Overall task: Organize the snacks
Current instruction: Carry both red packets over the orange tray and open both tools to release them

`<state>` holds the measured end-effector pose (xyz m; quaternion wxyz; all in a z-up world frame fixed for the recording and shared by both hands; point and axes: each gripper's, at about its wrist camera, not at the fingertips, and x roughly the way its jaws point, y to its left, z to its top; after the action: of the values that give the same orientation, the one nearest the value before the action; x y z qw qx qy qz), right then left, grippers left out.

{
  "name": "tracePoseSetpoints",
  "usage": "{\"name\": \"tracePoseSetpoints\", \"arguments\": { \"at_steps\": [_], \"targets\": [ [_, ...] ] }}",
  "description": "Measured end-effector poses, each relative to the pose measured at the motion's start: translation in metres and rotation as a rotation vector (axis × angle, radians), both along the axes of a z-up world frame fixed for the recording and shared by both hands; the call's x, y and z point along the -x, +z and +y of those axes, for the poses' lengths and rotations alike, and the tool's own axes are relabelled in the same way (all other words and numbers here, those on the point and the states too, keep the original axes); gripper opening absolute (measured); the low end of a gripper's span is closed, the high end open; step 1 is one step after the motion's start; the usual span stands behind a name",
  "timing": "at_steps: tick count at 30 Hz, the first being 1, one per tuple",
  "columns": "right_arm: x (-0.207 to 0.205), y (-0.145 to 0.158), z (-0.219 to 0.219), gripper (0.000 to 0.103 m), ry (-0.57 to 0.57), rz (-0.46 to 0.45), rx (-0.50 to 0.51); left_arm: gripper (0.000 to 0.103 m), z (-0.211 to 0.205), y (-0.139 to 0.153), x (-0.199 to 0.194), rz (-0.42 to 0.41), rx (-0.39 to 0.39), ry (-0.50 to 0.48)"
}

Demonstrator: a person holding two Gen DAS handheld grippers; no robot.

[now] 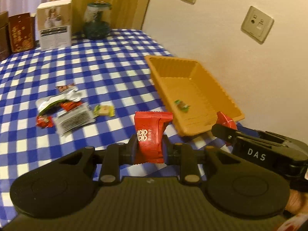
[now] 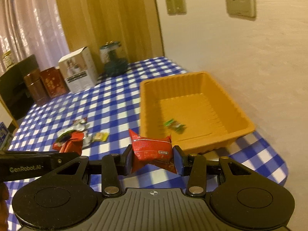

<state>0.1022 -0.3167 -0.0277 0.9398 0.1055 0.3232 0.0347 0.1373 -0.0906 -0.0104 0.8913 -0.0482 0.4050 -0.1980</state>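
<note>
One green candy [image 1: 182, 105] in tray [image 1: 194, 62] at table's wall edge; left gripper [image 1: 149, 148] and right gripper [image 2: 153, 158] each clamp a red packet; pile [image 1: 65, 107] left mid-table.

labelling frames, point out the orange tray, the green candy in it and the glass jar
orange tray [image 2: 194, 77], right wrist view, far rim
green candy [image 2: 174, 126], right wrist view, wrapper middle
glass jar [image 1: 97, 22], left wrist view, body

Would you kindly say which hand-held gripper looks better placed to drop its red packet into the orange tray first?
Probably the right hand-held gripper: its red packet sits nearer the orange tray rim than the left's.
</note>
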Motion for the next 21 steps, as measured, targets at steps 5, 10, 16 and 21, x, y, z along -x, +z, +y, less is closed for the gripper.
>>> {"name": "tracePoseSetpoints", "arguments": {
  "at_steps": [5, 10, 16, 21],
  "targets": [
    [-0.011, 0.003, -0.026, 0.043, -0.038, -0.006, 0.014, 0.023, -0.028, 0.004, -0.013, -0.008, 0.008, -0.029],
    [-0.025, 0.005, -0.046, 0.043, -0.058, -0.003, 0.03, 0.023, -0.053, 0.007, -0.026, -0.013, 0.022, -0.051],
    [-0.042, 0.002, -0.061, 0.043, -0.056, 0.005, 0.049, 0.023, -0.079, 0.006, -0.045, -0.016, 0.029, -0.064],
    [-0.054, -0.004, -0.073, 0.043, -0.065, 0.014, 0.061, 0.023, -0.091, 0.0, -0.058, -0.004, 0.032, -0.072]
  ]
}}
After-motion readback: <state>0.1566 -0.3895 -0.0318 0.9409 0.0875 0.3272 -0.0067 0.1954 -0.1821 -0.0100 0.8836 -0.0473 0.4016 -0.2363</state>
